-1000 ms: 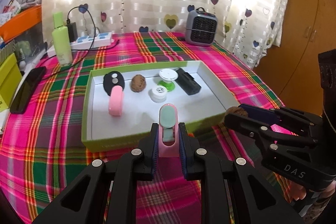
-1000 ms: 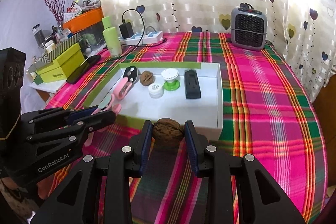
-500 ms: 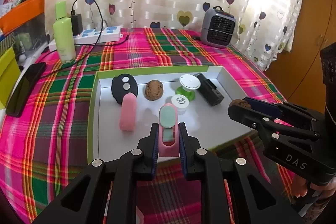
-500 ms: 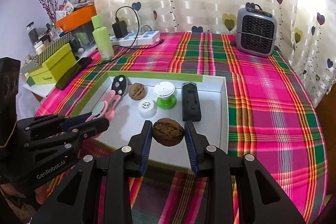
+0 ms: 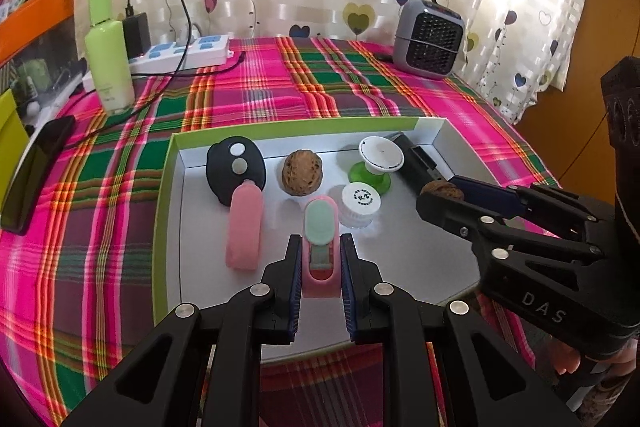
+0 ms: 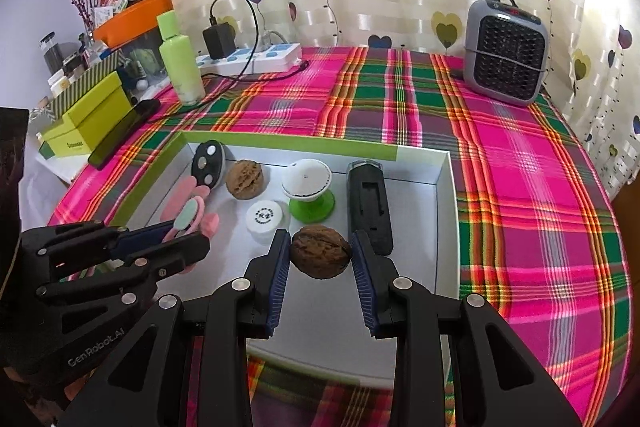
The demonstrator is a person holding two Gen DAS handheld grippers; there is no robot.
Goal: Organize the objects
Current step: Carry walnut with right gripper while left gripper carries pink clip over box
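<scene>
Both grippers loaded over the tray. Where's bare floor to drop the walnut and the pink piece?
Bare tray floor runs along the near wall, below the white jar and black bar. The back row around the loose walnut is crowded.

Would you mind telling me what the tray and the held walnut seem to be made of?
Tray: likely cardboard, with thin folded walls, matte white inside and a green rim. Walnut: looks like a real woody shell, brown, ridged and dull, though it may be an imitation.
</scene>
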